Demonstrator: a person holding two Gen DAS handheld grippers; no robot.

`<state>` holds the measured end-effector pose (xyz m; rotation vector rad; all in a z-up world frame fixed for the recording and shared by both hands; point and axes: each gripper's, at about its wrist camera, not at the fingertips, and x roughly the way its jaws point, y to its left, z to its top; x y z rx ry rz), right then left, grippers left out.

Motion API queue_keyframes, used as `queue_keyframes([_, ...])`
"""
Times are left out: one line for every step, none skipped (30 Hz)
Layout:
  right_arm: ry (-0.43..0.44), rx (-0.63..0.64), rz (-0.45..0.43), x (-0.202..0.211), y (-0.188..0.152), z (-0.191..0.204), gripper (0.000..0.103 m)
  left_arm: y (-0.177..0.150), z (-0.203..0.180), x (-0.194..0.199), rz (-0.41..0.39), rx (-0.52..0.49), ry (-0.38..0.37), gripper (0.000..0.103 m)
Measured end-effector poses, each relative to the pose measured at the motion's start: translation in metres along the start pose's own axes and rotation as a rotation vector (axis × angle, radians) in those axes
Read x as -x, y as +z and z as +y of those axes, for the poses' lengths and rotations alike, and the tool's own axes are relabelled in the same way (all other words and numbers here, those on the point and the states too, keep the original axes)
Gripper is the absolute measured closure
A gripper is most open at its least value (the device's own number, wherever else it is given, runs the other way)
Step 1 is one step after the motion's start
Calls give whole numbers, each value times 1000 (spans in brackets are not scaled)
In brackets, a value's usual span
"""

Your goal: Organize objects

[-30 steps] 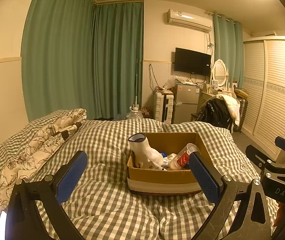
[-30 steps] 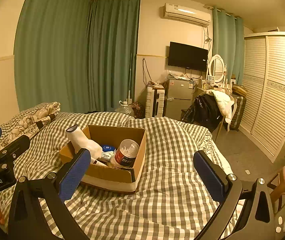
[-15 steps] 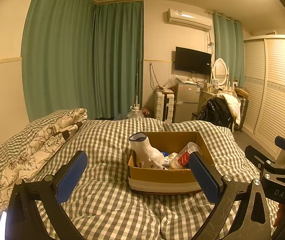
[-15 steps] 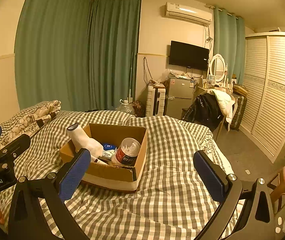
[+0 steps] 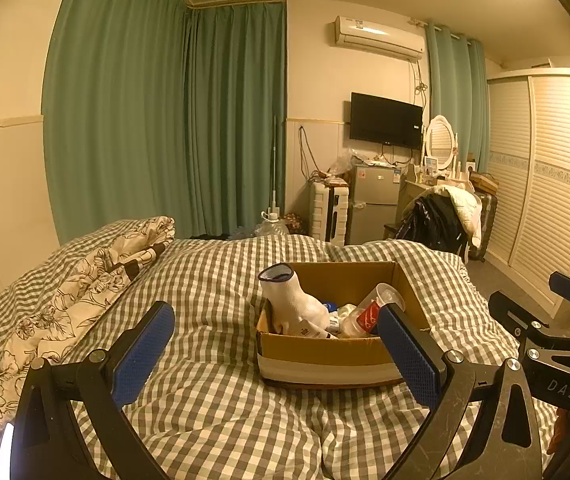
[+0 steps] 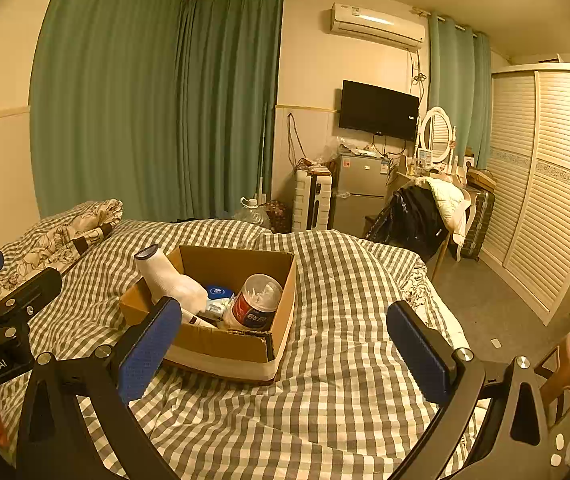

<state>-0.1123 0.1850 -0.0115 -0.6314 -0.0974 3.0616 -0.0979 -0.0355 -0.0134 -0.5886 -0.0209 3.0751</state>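
Observation:
A cardboard box [image 5: 325, 354] [image 6: 221, 344] sits on the checked bedspread. In it lie a white sock-like roll [image 5: 291, 306] [image 6: 165, 276] sticking up over the left wall, a clear cup with a red label [image 5: 369, 310] [image 6: 255, 304], and a small blue-lidded tin [image 6: 219, 291]. My left gripper [image 5: 275, 346] is open and empty, held above the bed in front of the box. My right gripper [image 6: 285, 338] is open and empty, in front of the box and to its right. Each gripper shows at the edge of the other's view.
A flowered quilt [image 5: 65, 292] lies at the bed's left side by the wall. Beyond the bed stand a small fridge [image 5: 371, 204], a chair with clothes [image 5: 441, 216], a wardrobe [image 5: 545, 184] and a stool [image 6: 569, 368] on the floor at right.
Both grippers have drifted slightly; the box sits a little lower in each view. Both stay open and empty, and nothing in the box has moved.

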Motion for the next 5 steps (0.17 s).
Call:
queue_keyframes([0,0,1,0,0,0,0,0,0,0,2,-1,-1,0])
queue_keyframes([1,1,3,-1,-1,1,0,0,0,0,3,-3,-4,0])
queue_keyframes([2,2,4,-1,-1,1,0,0,-1,-1,2,-4,-5,0])
queue_keyframes([3,3,5,-2,-1,2,0,0,-1,-1,0,-5,-2,0])
queue_keyframes([4,3,6,-2,-1,2,0,1,-1,-2,-1,-5,-1,0])
